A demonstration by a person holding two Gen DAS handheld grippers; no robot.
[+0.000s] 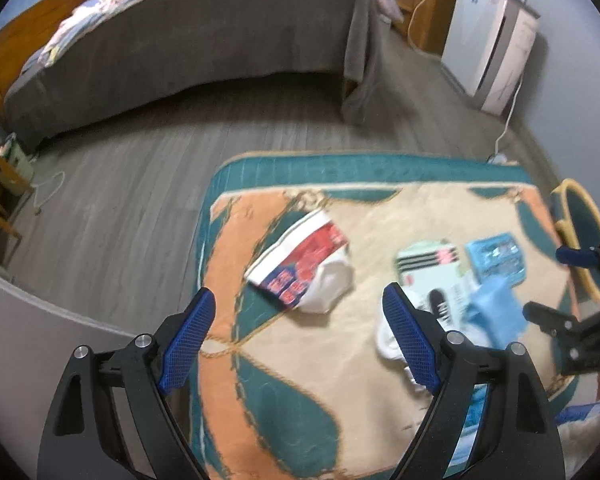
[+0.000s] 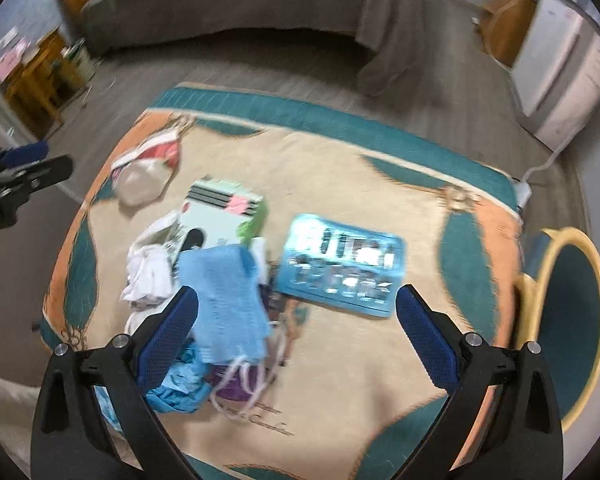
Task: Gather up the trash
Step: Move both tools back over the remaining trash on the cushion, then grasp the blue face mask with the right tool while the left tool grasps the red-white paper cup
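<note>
Both grippers, left and right, are held wide open, nothing gripped. Trash is scattered on the rug: red-white bag, blue tray, blue cloth.

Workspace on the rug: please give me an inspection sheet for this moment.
Surface: patterned rug on a grey wood floor.
Job's things: red-and-white bag, pale green box, blue blister tray, blue cloth, white crumpled pieces, all lying on the rug.
Clutter: purple item with white strings under the cloth.
Grippers: left gripper open, empty; right gripper open, empty.
Cables: white cable along the wall.
Surroundings: bed, white cabinet, round teal mat.
</note>
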